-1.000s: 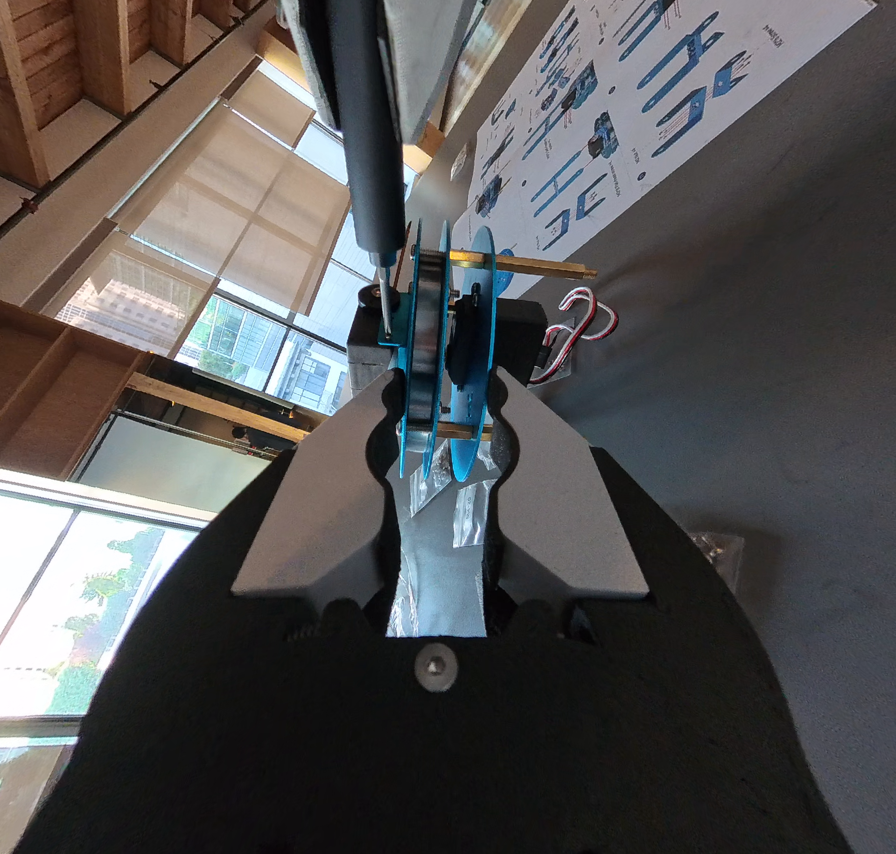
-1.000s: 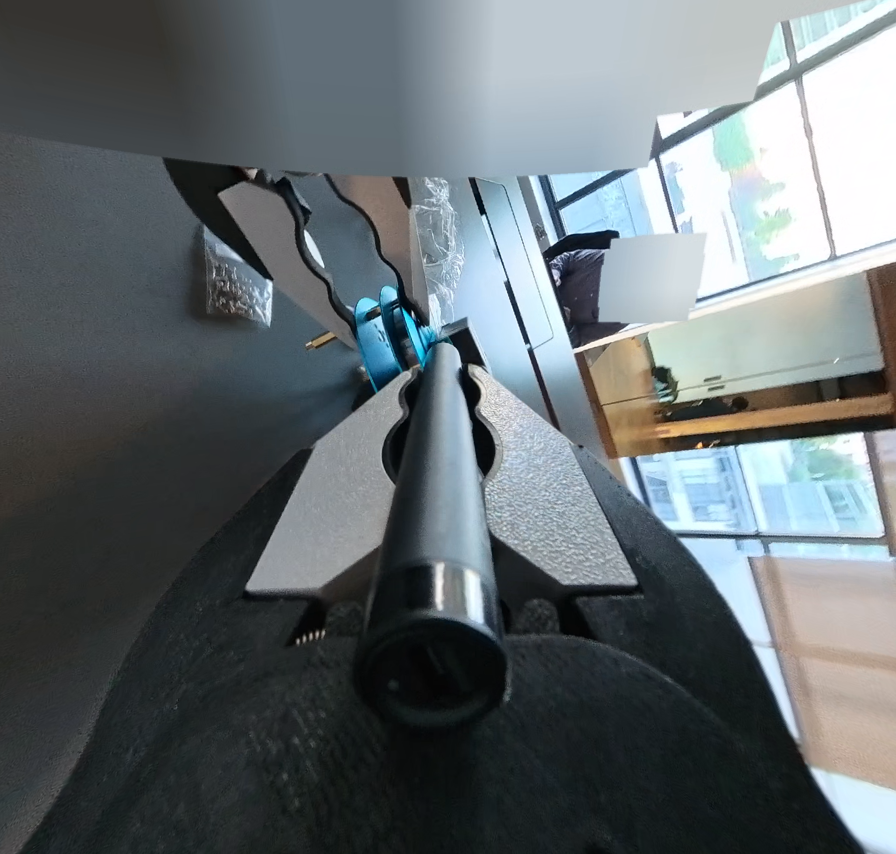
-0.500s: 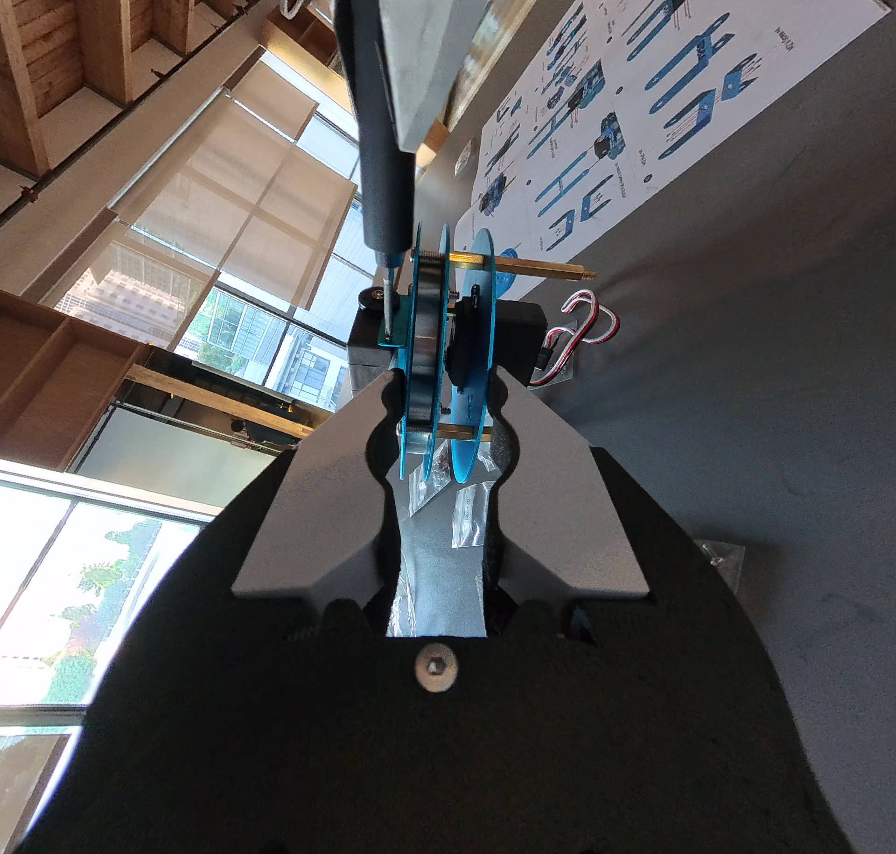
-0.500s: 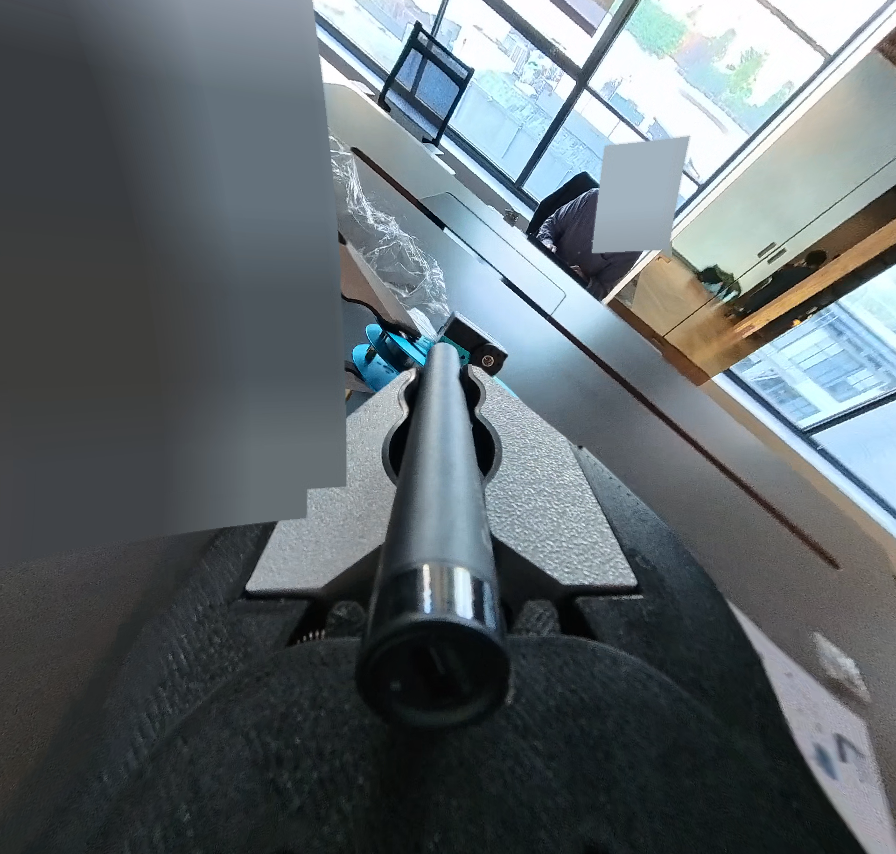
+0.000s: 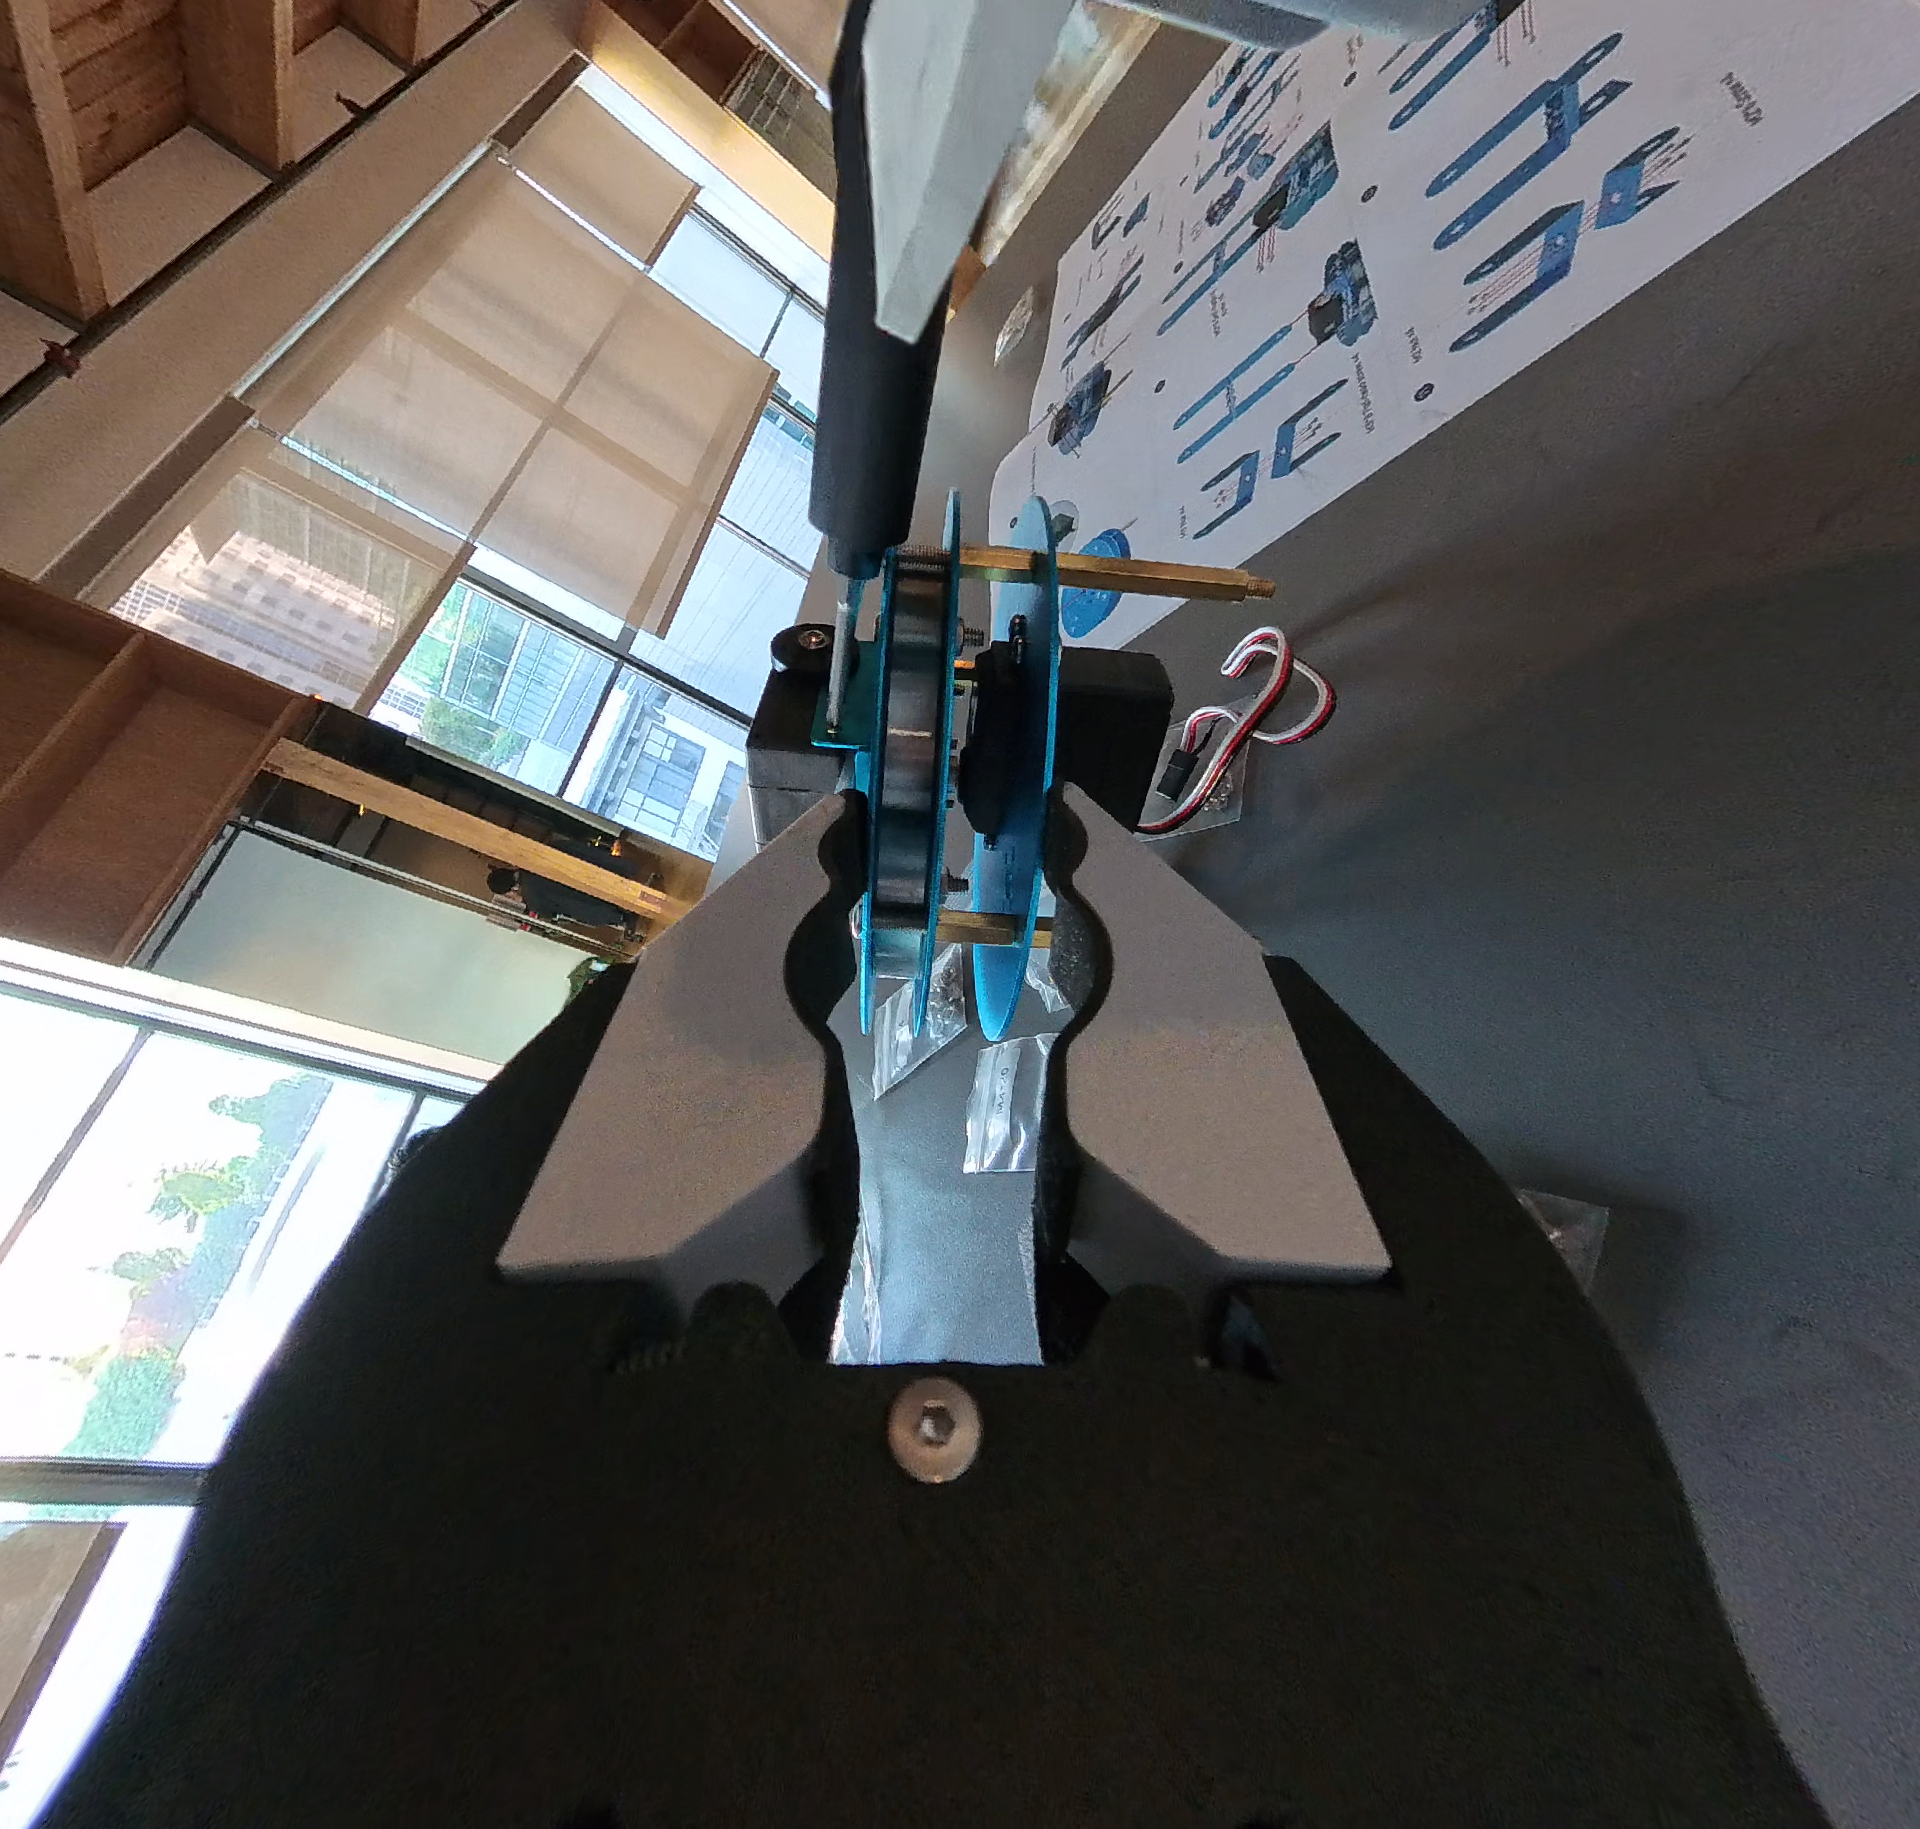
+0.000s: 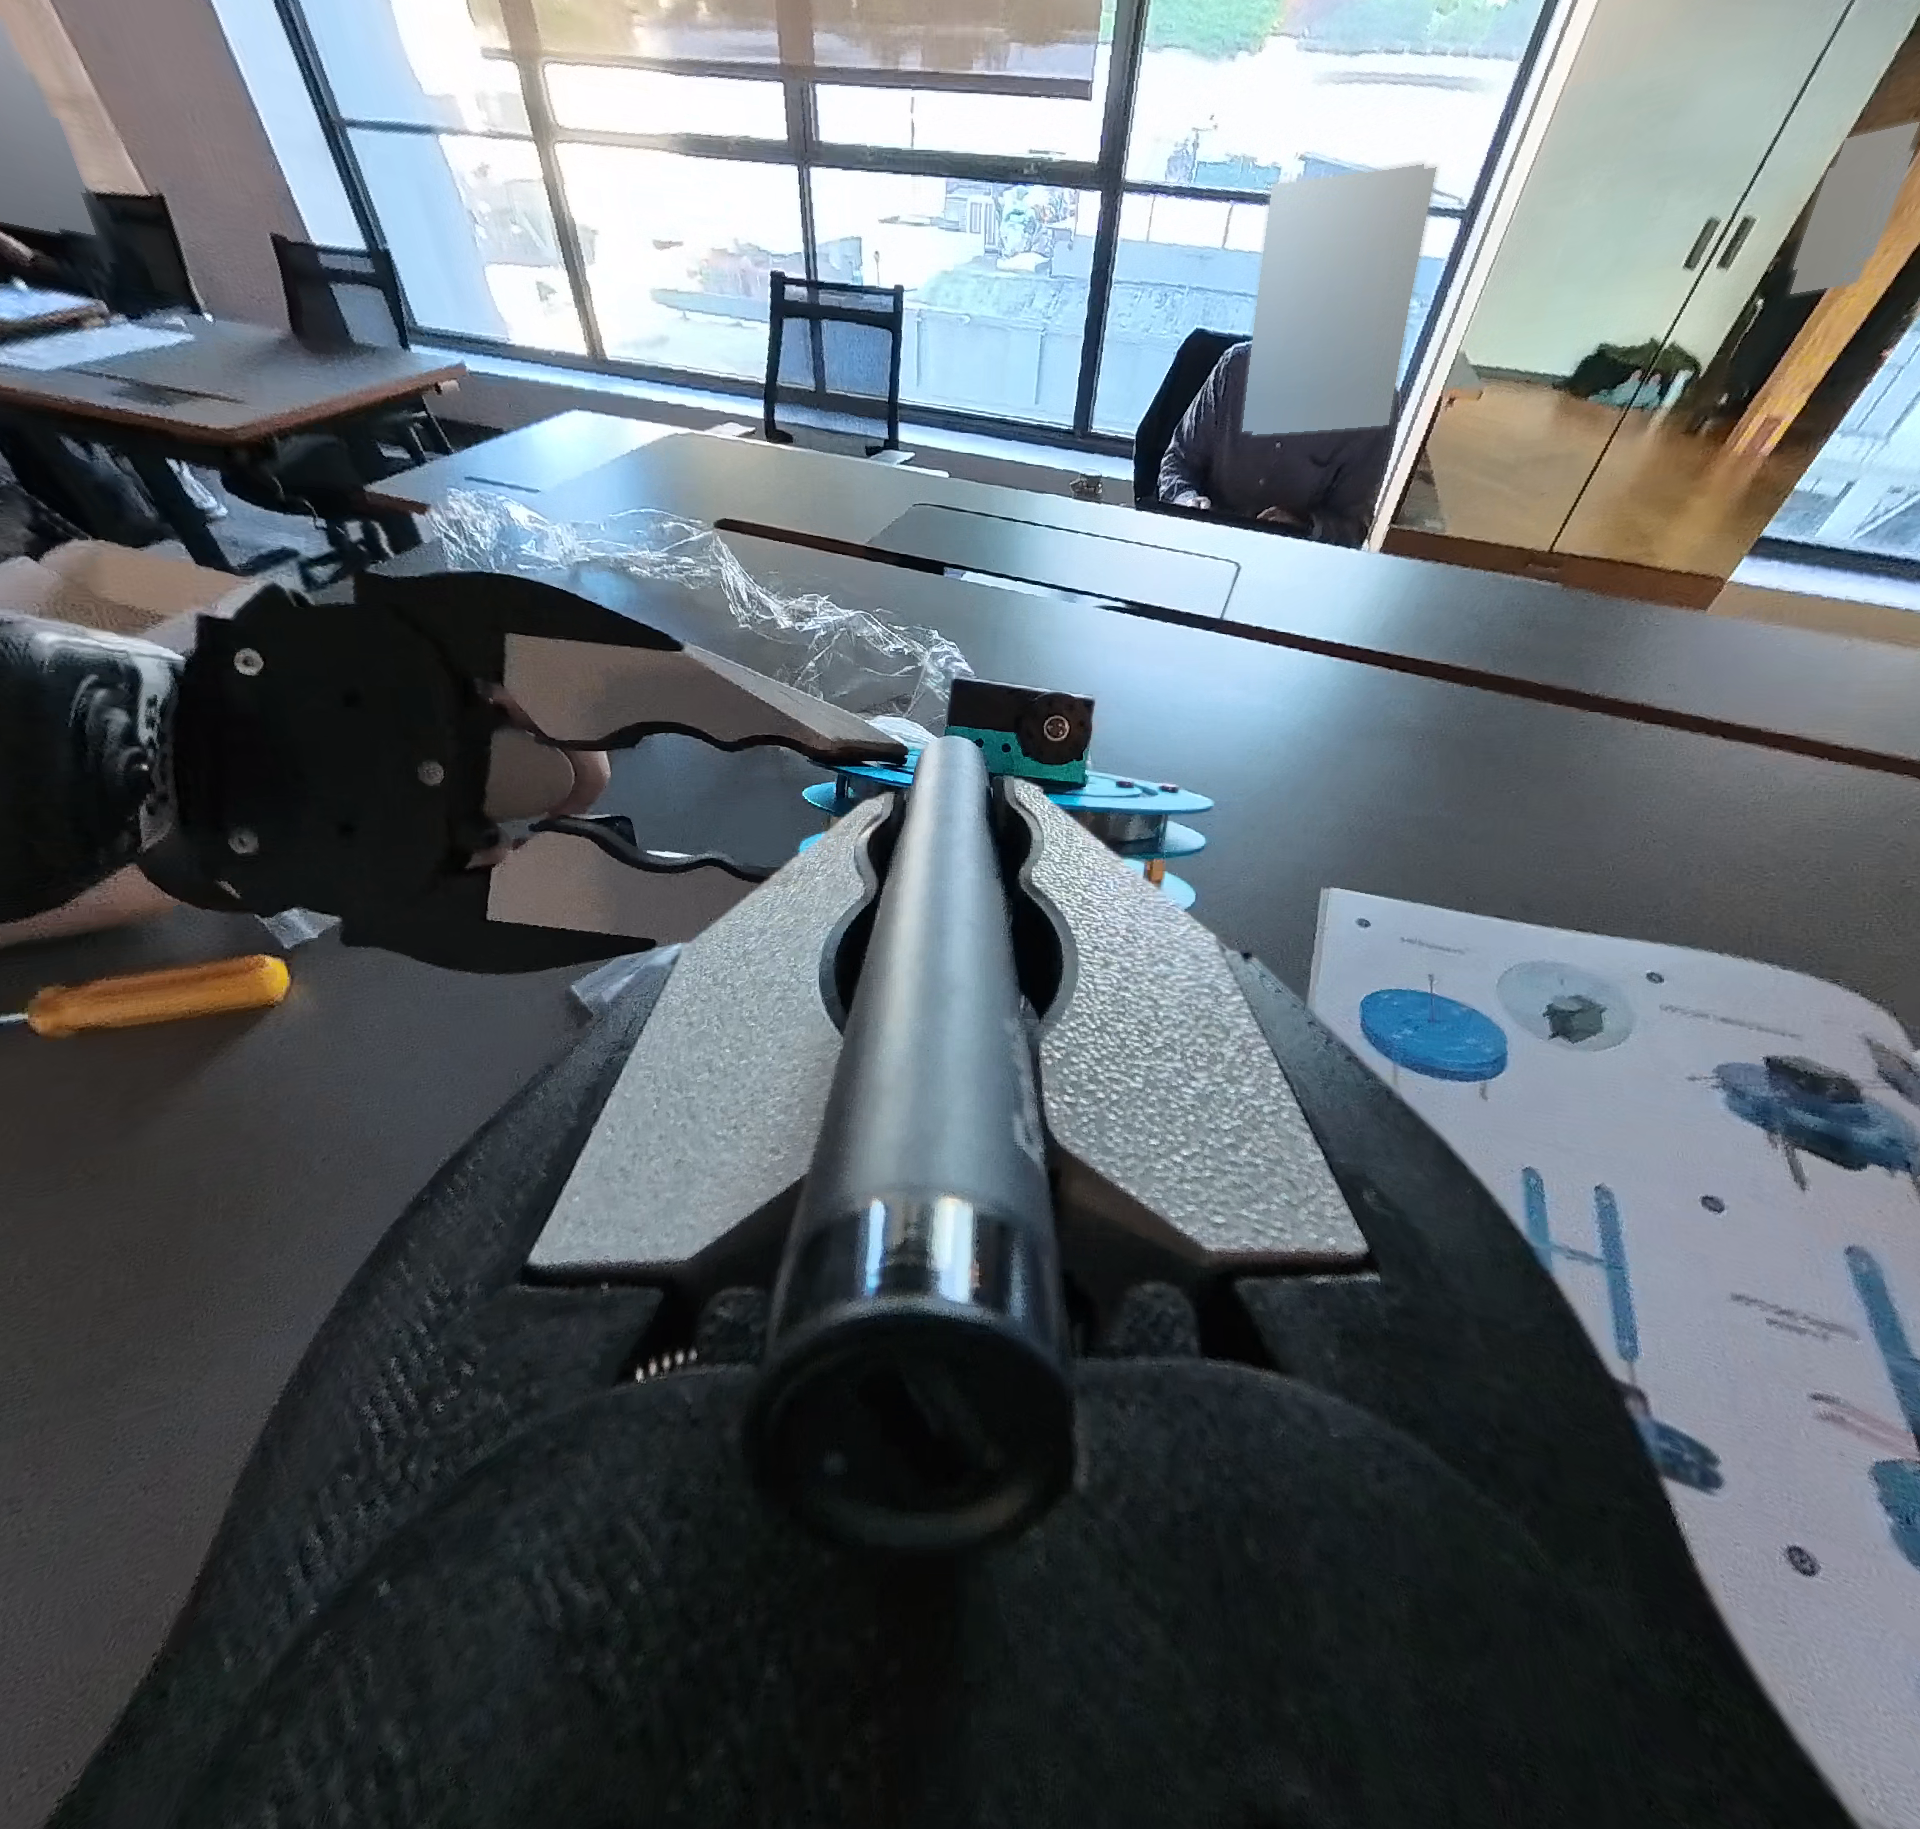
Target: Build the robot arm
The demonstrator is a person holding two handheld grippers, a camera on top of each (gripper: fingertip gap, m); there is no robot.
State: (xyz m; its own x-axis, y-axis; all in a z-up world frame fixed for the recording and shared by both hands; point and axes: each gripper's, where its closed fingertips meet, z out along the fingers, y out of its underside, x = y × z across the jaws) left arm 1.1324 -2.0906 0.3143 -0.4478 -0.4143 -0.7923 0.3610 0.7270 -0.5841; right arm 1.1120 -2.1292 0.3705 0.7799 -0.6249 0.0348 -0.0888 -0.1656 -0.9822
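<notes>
My left gripper is shut on a blue disc assembly with stacked blue plates, brass standoffs, a black servo and red-white-black wires. It holds the assembly edge-on above the dark table. My right gripper is shut on a dark screwdriver. In the left wrist view the screwdriver comes from above, and its thin tip rests on a teal bracket at the assembly's left side. In the right wrist view the left gripper's upper finger reaches onto the blue assembly.
A printed instruction sheet lies at the right on the dark table. An orange-handled screwdriver lies at the left. Crumpled clear plastic lies behind the assembly. Small clear bags lie below it. A person sits at a far desk. The left gripper's tips are roughly 7 cm from the right gripper's.
My right gripper has rolled about the screwdriver's axis, so its view turned from sideways to upright. The tip stays on the teal bracket. My left gripper holds the assembly still.
</notes>
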